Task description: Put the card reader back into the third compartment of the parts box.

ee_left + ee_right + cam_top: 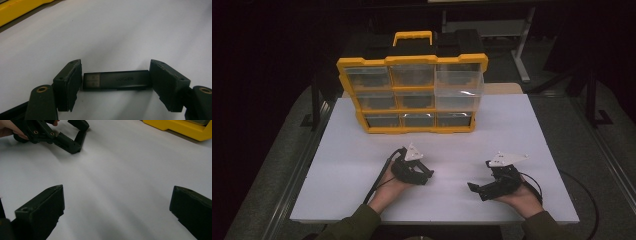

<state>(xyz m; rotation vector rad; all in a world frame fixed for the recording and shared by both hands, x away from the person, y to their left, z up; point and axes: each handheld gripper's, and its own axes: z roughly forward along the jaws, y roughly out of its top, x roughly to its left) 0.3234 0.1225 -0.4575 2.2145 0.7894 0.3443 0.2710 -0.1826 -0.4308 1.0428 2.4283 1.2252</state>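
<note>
While the dark, slim USB stick with a translucent cap (116, 80) lies flat on the white surface (512, 125), the left gripper (116, 83) brackets it end to end, one jaw touching or just beside the cap end and the other at the body's far end; whether the jaws already press it I cannot tell. The step in hand looks like the grasp itself: the jaws stand fairly wide, spanning the stick's whole length. The next move, as I judge it, calls for closing squarely along that length so the stick does not pivot or skid, then lifting it toward the yellow plastic organiser box with clear drawers (412, 92) at the back of the surface (its top right drawer appears pulled out). The right gripper (117, 205) rests apart, jaws wide and holding nothing, low over bare surface. Counted: one USB stick, two grippers, one organiser with nine drawers in three rows of three
</note>
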